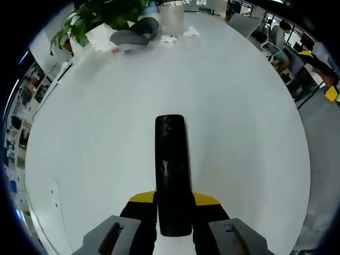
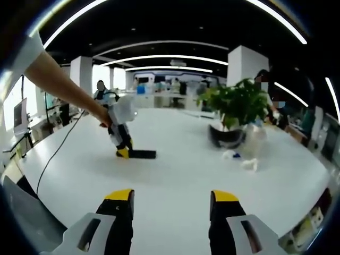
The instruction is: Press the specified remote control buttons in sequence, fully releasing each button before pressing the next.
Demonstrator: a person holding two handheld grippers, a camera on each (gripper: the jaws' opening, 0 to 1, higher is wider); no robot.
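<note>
Clamping the black remote [image 1: 172,172], the left hand-held gripper [image 1: 173,204] rests on the table [image 1: 239,122].

Left gripper view: close, steeply down onto broad white surface [image 1: 239,106]. Right gripper view: low, level, farther back; shared: same surface.

Large white table [image 1: 239,122], smooth matte top with a rounded edge. Lying on it: one black remote control [image 1: 171,170], long axis running away from the near edge. At the far end: a potted green plant [image 1: 101,13] in a dark bowl-shaped pot [image 2: 227,137], a dark grey item [image 1: 133,33] of unclear kind, crumpled white tissues [image 1: 169,39], and a translucent container [image 1: 171,18].
</note>
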